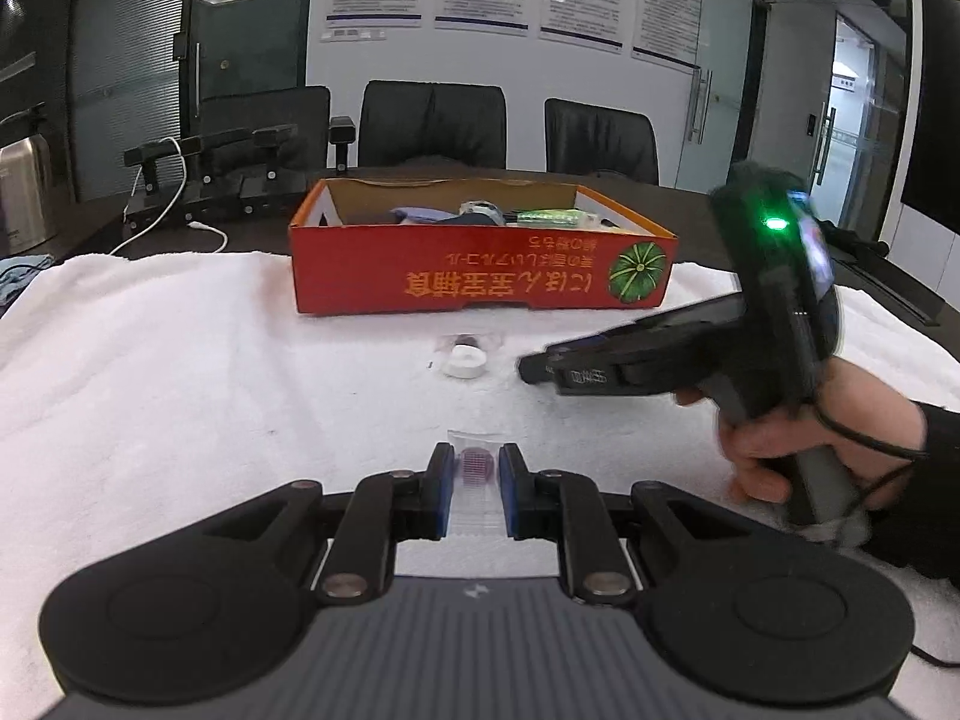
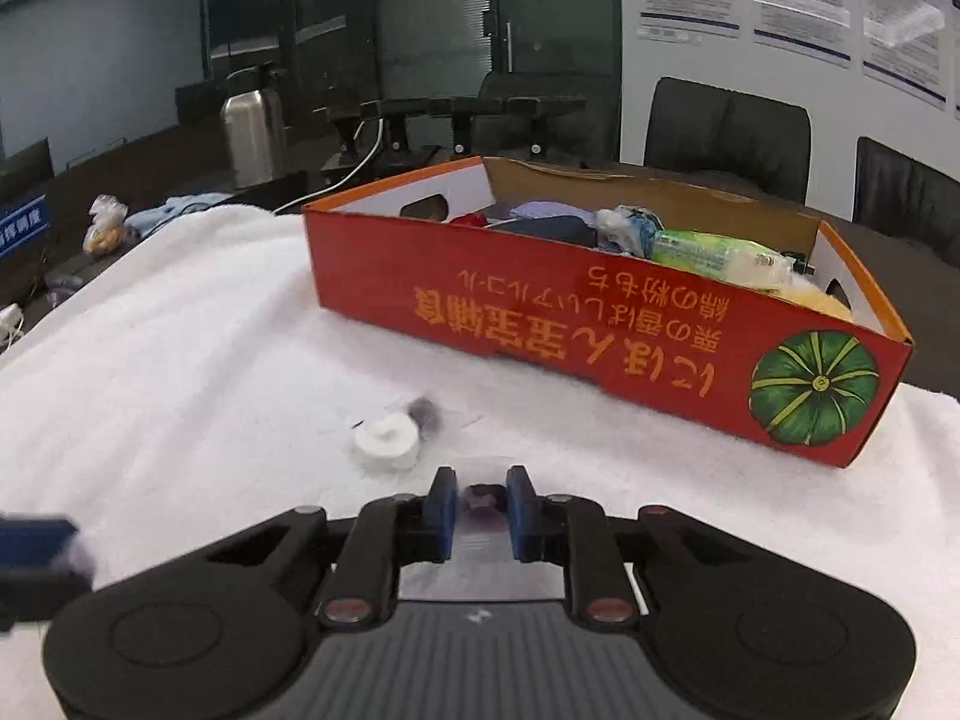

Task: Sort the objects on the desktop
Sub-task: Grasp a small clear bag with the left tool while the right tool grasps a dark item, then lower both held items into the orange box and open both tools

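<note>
My left gripper [image 1: 475, 468] is shut on a clear plastic packet with a purple piece inside [image 1: 477, 480], held just above the white towel [image 1: 180, 372]. My right gripper [image 2: 482, 495] is shut on a similar clear packet with a dark purple piece [image 2: 483, 510]; from the left wrist view it shows as a black device [image 1: 600, 369] held by a hand. On the towel lie a white tape roll [image 1: 465, 362] [image 2: 387, 441] and another small clear packet with a purple piece [image 1: 465, 341] [image 2: 423, 411]. A red cardboard box [image 1: 480, 276] [image 2: 600, 324] holds several items.
The box stands at the towel's far side. Behind it are black chairs [image 1: 432, 120], black stands with a white cable [image 1: 204, 180] and a steel kettle [image 2: 252, 132]. A bag and blue cloth [image 2: 108, 228] lie off the towel at left.
</note>
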